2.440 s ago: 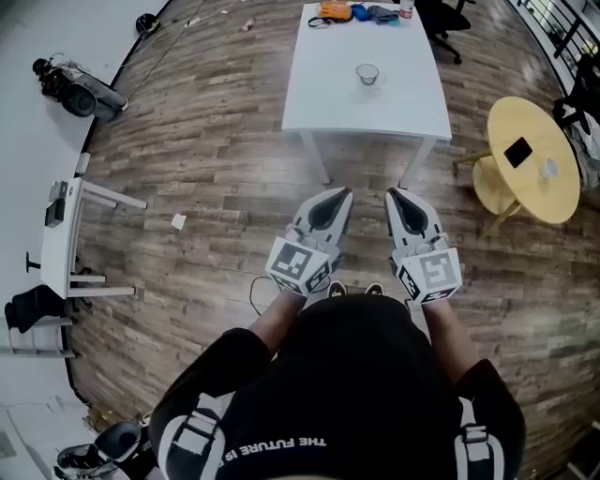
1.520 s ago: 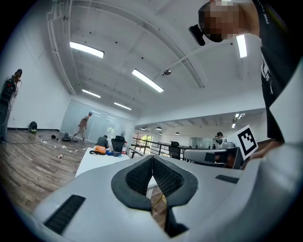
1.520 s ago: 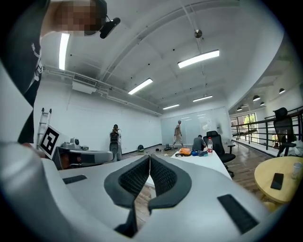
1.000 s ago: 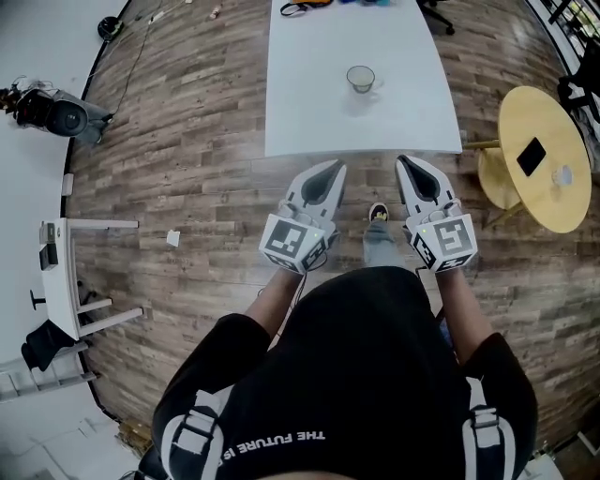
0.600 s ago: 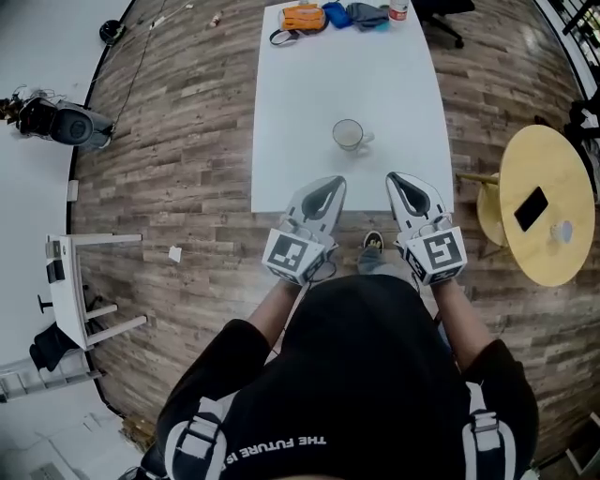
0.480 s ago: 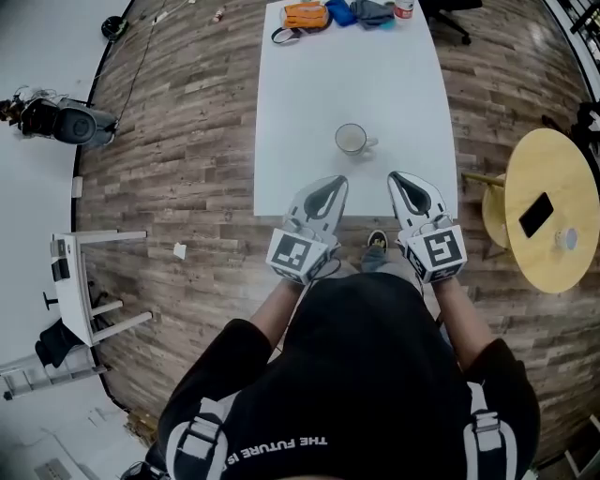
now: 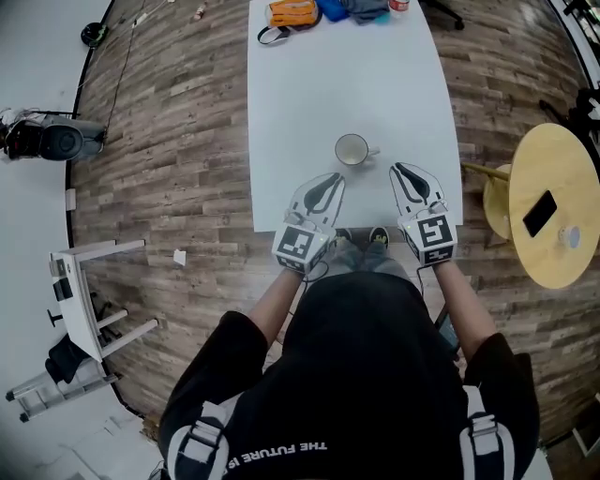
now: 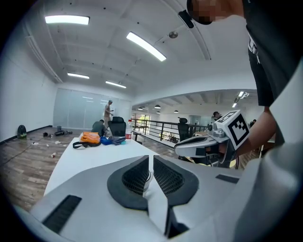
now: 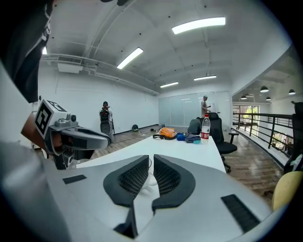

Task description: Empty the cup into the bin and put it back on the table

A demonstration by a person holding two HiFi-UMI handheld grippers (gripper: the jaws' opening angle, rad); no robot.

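A white cup with its handle to the right stands upright on the long white table, near the table's front edge. My left gripper is shut and empty, with its tips just short of the cup and a little to its left. My right gripper is to the right of the cup, a short way from the handle. Its jaws are starting to open from a narrow slit, and nothing is between them. In the left gripper view the left gripper's own jaws hide most of the cup. No bin is in view.
An orange bag and blue items lie at the table's far end, with a bottle and an office chair beside them. A round yellow table with a phone stands to the right. A small white stand is to the left.
I have walked up to the table: the cup has come from far ahead to just in front of both grippers. Both grippers stayed side by side, pointing forward.
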